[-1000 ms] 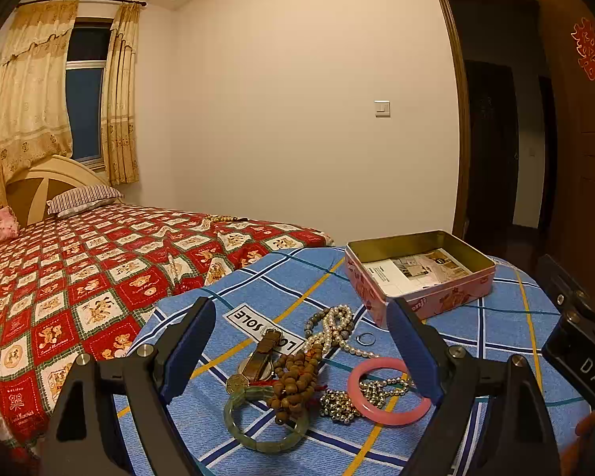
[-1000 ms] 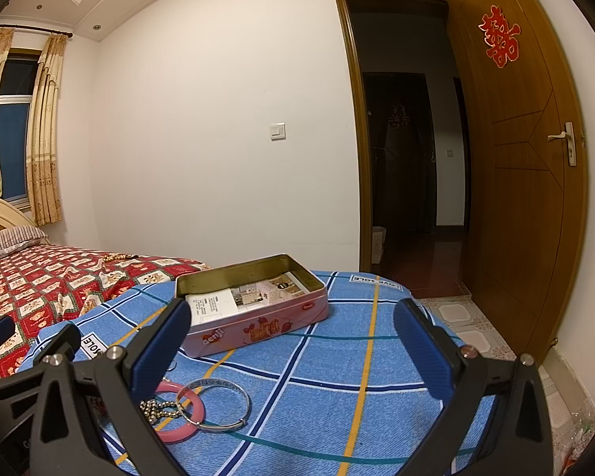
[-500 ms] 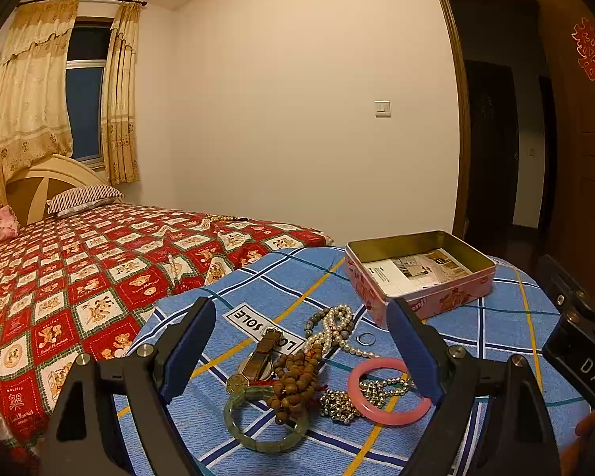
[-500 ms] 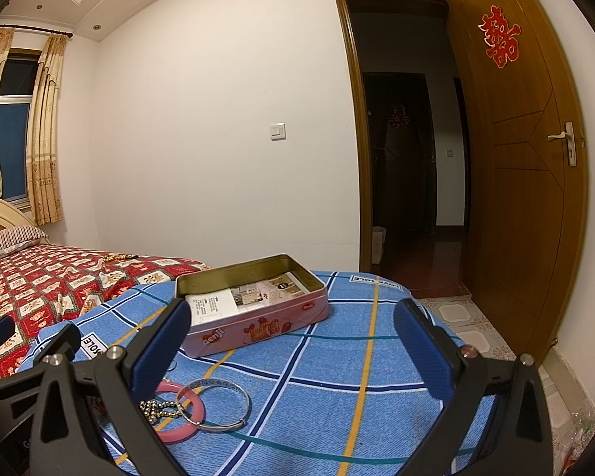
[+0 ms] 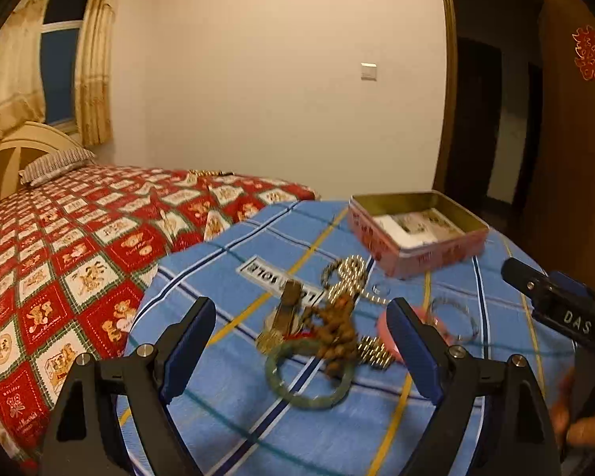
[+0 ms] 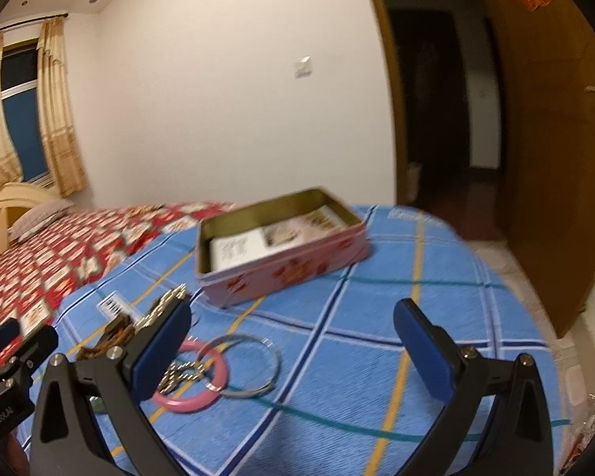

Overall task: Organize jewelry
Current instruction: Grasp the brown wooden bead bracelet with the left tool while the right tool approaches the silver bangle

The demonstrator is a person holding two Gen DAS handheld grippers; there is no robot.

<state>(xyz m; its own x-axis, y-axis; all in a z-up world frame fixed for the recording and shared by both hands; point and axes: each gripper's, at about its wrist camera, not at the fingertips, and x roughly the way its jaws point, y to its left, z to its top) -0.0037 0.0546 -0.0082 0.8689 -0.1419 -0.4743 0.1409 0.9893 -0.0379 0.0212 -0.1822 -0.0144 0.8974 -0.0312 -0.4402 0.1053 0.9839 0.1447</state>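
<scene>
A heap of jewelry lies on the blue checked cloth [image 5: 226, 408]: a green bangle [image 5: 309, 373], brown wooden beads [image 5: 337, 325], a pearl strand [image 5: 351, 273], a pink bangle [image 6: 190, 377] and a silver bangle [image 6: 250, 365]. Behind it stands an open pink tin [image 5: 416, 230] [image 6: 281, 246] with paper inside. My left gripper [image 5: 301, 349] is open, hovering just above the green bangle and beads. My right gripper [image 6: 293, 345] is open above the silver bangle, with nothing between its fingers.
A bed with a red patterned cover [image 5: 79, 238] adjoins the cloth's left edge. An open wooden door [image 6: 555, 158] and a dark doorway [image 6: 436, 119] lie to the right. The right gripper's body [image 5: 567, 313] shows at the left wrist view's right edge.
Both grippers have tipped downward and moved closer to the jewelry; both views are blurred by motion. Both stay open and the jewelry has not moved.
</scene>
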